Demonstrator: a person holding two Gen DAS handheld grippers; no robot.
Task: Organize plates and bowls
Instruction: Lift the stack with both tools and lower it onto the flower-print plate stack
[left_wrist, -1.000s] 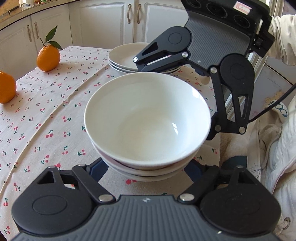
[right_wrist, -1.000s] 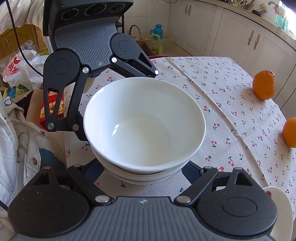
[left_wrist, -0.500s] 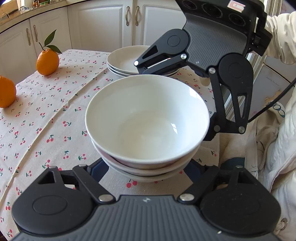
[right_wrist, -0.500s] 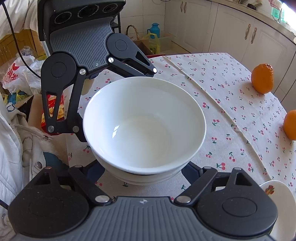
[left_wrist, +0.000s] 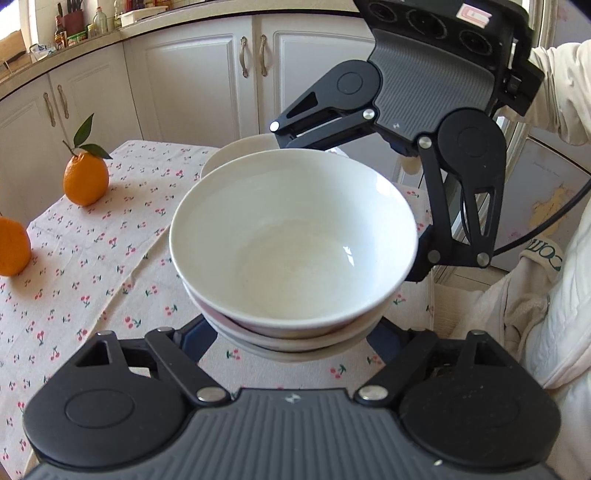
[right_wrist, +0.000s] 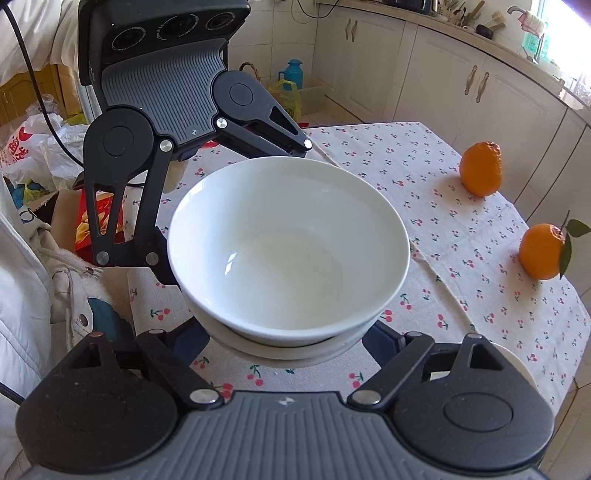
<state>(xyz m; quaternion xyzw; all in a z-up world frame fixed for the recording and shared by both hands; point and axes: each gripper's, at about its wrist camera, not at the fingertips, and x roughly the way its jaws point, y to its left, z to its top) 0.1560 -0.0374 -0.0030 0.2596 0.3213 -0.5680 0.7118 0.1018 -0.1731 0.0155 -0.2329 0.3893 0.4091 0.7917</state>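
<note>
my left gripper (left_wrist: 291, 334) and my right gripper (right_wrist: 286, 338) face each other across a stack of white bowls (left_wrist: 293, 243), each with its fingers spread wide around the lower bowls from opposite sides. whether the pads actually press the stack i cannot tell, since the bowls hide the tips. the stack sits between them over the near edge of the cherry-print tablecloth (left_wrist: 92, 258). just beyond it, a pile of white plates (left_wrist: 236, 151) shows. two oranges (right_wrist: 480, 168) sit far off on the cloth.
</note>
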